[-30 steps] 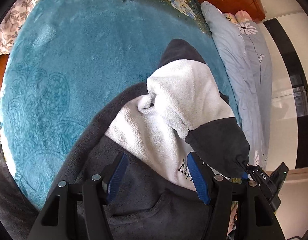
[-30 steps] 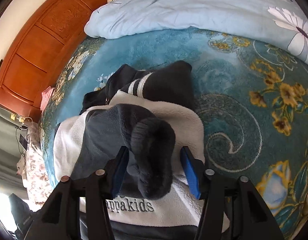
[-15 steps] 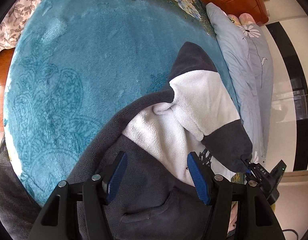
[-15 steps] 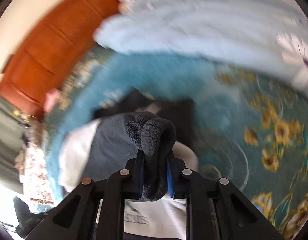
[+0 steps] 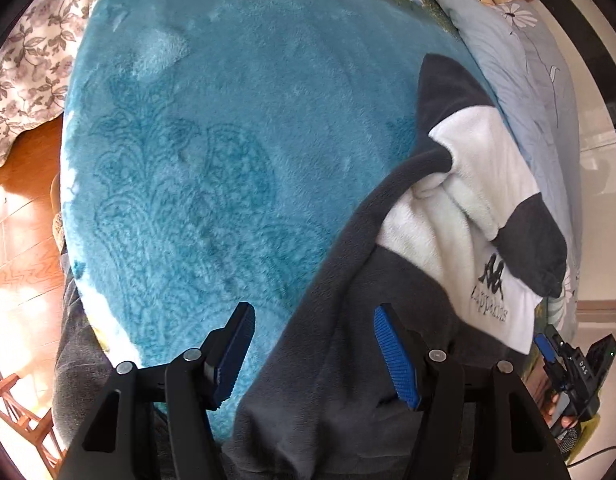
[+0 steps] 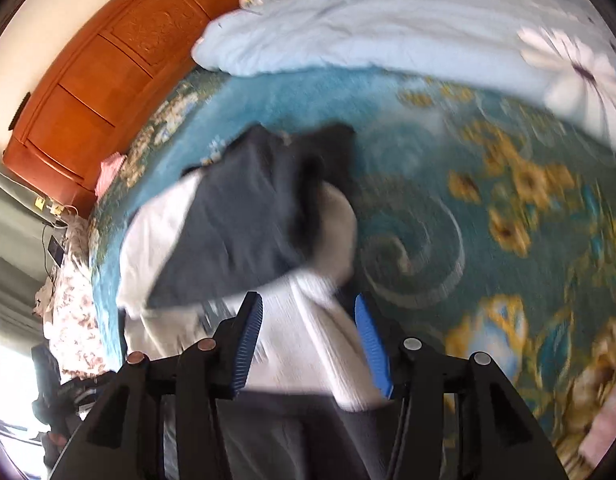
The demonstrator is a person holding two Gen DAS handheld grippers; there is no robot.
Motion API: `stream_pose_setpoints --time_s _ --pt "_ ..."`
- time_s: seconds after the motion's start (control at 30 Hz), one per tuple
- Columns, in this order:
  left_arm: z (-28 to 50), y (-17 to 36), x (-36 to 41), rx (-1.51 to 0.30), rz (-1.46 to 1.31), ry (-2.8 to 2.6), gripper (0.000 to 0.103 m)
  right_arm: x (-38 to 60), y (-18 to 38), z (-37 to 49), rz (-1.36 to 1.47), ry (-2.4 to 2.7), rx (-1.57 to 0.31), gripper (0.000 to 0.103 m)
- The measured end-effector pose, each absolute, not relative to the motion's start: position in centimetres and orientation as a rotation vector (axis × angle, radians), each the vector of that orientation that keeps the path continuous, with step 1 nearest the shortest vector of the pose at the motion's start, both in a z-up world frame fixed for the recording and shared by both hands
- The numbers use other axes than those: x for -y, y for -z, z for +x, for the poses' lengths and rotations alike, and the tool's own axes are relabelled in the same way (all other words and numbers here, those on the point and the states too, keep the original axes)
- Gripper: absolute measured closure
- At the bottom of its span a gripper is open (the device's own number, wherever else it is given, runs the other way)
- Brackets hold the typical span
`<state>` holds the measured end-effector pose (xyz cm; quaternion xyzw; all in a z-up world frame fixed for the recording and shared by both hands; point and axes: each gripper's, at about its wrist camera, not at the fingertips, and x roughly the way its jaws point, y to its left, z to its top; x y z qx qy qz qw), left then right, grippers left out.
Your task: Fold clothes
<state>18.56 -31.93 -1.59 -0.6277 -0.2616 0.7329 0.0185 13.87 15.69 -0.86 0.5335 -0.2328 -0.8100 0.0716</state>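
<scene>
A dark grey and white fleece sweatshirt (image 5: 440, 248) with a black logo lies on a teal plush blanket (image 5: 212, 152) on the bed. One sleeve (image 5: 520, 220) is folded across its white chest. My left gripper (image 5: 312, 352) is open and empty above the dark lower edge of the garment. In the blurred right wrist view the same sweatshirt (image 6: 244, 224) lies with the sleeve over its chest. My right gripper (image 6: 308, 336) is open, its blue pads (image 6: 248, 340) standing either side of the white fabric without pinching it. The right gripper also shows in the left wrist view (image 5: 564, 372).
A light blue flowered duvet (image 6: 388, 32) is piled along the far side of the bed. An orange wooden headboard (image 6: 108, 72) stands behind it. A floral sheet (image 5: 24, 60) hangs at the bed's edge over a wooden floor (image 5: 16, 216).
My right gripper was shut on the dark sleeve cuff half a second ago; it has let go and opened, and the sleeve now lies across the chest. My left gripper has drawn back leftward.
</scene>
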Motion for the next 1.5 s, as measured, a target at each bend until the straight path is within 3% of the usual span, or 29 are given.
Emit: stream_pose_setpoints --time_s 0.33,0.67,0.77,0.8,0.83,0.93,1.17,1.37,1.5 --pt "21.1 3.1 31.5 0.646 -2.022 -2.13 0.036 -16.9 4.8 23.3 1.83 2.267 0.776 0.052" --pt "24.1 3.3 29.5 0.352 -2.076 -2.008 0.038 -17.2 5.7 28.3 1.827 2.16 0.891 0.052" --pt "24.6 3.1 28.9 0.214 -2.097 -2.026 0.051 -17.4 5.8 29.5 1.818 2.151 0.913 0.052" --pt "24.7 2.9 28.9 0.188 -2.099 -2.027 0.059 -17.6 5.8 29.8 1.817 2.147 0.929 0.052" --pt "24.8 2.7 28.9 0.189 -2.096 -2.027 0.071 -17.7 5.7 30.1 1.813 2.146 0.944 0.052" --pt "25.0 2.4 30.2 0.236 -2.092 -2.045 0.08 -17.6 5.5 30.6 1.81 2.148 0.965 0.052" --pt "25.5 3.0 35.4 0.483 -2.085 -2.057 0.08 -17.6 5.2 30.5 1.817 2.136 0.915 0.052" --pt "25.5 2.9 36.0 0.454 -2.091 -2.065 0.078 -18.4 6.0 30.8 1.783 2.103 1.038 0.052" --pt "25.8 1.7 36.3 0.47 -2.056 -2.075 0.085 -18.2 6.2 30.9 1.766 2.107 1.077 0.053"
